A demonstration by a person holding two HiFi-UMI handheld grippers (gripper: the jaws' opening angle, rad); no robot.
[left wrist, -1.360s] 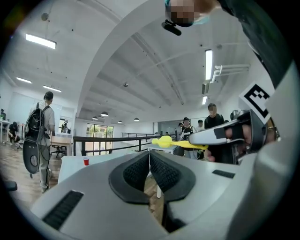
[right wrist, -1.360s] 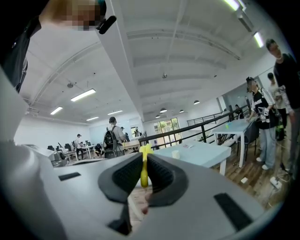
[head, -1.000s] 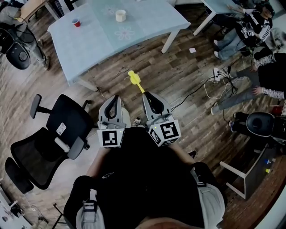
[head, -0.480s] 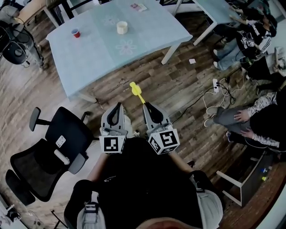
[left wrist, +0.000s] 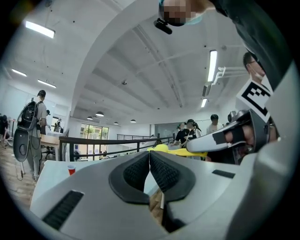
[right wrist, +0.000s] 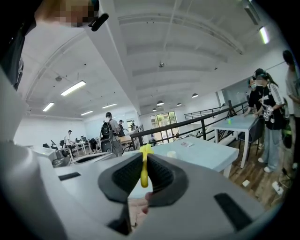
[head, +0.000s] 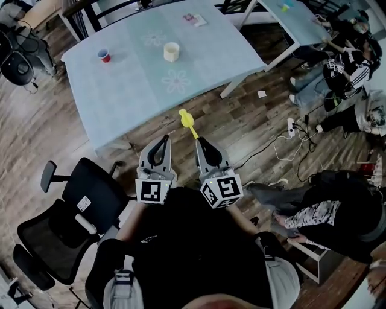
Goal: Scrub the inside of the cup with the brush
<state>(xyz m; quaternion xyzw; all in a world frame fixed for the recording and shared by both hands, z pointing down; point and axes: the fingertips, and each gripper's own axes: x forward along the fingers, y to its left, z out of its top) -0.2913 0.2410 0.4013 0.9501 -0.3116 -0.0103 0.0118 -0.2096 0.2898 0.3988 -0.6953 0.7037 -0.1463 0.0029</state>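
Head view: both claws are held side by side low in centre frame, over the wooden floor [head: 241, 114], short of the counter [head: 132, 84].
- left claw [head: 161, 140]: jaws fully closed, pads meet, nothing between them. The left gripper view confirms it [left wrist: 149, 155].
- right claw [head: 201, 142]: clamped on the handle of the yellow brush [head: 186, 117]. The brush sticks out past the jaw tips toward the counter edge. In the right gripper view the handle stands upright between the pads [right wrist: 144, 169], with both pads pressed on it.
- the brush also shows in the left gripper view, to the right of the left jaws [left wrist: 174, 151].

The cup [head: 172, 52], cream-coloured, stands upright on the counter in upper centre frame, well apart from the brush. In the right gripper view it sits just right of the brush tip [right wrist: 172, 153].

Other things:
- small red cup [head: 103, 55] on the counter, upper left.
- black office chair [head: 78, 202] at lower left, beside the person.
- people along the right edge, near a second table [head: 298, 13].
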